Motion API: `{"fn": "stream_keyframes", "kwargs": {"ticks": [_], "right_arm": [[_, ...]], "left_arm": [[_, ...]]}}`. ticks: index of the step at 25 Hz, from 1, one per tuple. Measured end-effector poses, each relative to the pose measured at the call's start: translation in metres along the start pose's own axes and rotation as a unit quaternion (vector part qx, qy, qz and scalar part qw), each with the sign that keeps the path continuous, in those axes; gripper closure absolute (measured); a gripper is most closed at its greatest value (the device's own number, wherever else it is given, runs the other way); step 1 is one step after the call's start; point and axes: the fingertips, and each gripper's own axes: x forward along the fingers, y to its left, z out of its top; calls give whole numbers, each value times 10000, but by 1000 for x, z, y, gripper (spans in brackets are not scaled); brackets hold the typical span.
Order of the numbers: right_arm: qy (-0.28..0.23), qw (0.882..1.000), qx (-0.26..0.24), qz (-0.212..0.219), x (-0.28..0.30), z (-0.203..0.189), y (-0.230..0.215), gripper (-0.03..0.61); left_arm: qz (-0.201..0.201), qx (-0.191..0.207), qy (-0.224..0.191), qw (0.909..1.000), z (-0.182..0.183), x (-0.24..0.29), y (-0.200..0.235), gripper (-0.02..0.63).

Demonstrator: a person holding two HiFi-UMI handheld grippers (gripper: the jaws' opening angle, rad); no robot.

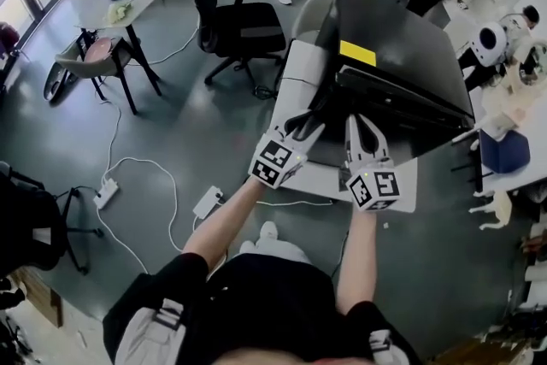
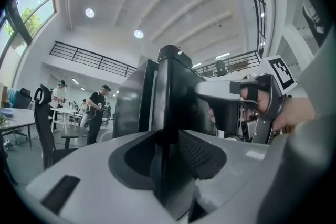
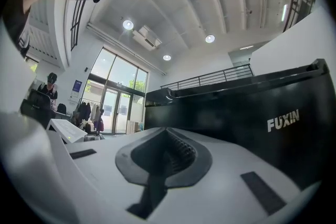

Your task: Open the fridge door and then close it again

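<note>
- The left gripper (image 1: 306,127) reaches level to the near left corner of the black fridge (image 1: 402,55). Its jaws stand fairly wide, clamped on the dark edge of the fridge door (image 2: 173,97), which runs upright between the pads.
- The right gripper (image 1: 365,134) hangs just beside it in front of the fridge, jaws pressed together and holding nothing. Its own view looks along the glossy black face bearing the white brand lettering (image 3: 283,119).
- The fridge sits on a white table (image 1: 301,64), with a yellow sticker (image 1: 357,53) on its top.
- In the left gripper view the gripped door edge stands slightly apart from the grey panel (image 2: 131,102) behind it, so the door looks ajar.
- Judged from that, the task is mid-way. The door is held and cracked, but whether this is the opening or the closing swing cannot be told. At the least, shutting it fully and letting go remain.
</note>
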Motion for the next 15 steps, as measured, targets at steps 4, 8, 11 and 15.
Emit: {"fn": "stream_keyframes", "kwargs": {"ticks": [4,8,11,15], "right_arm": [[12,10000,87,-23,10,-7,-10,584],[15,9998,130,-115,16,-13,-22,584],[2,9999,93,-120,17,-13,-23,584],[251,9973,135,-675,4,-19,-33,584]], "left_arm": [[93,-49,33,9999,-2,12,11,480],[204,68,146,9997,-2,24,18,488],[190,43,111,9997,-2,24,20,488],[591,-154,406,9973,-15,18,22,505]]}}
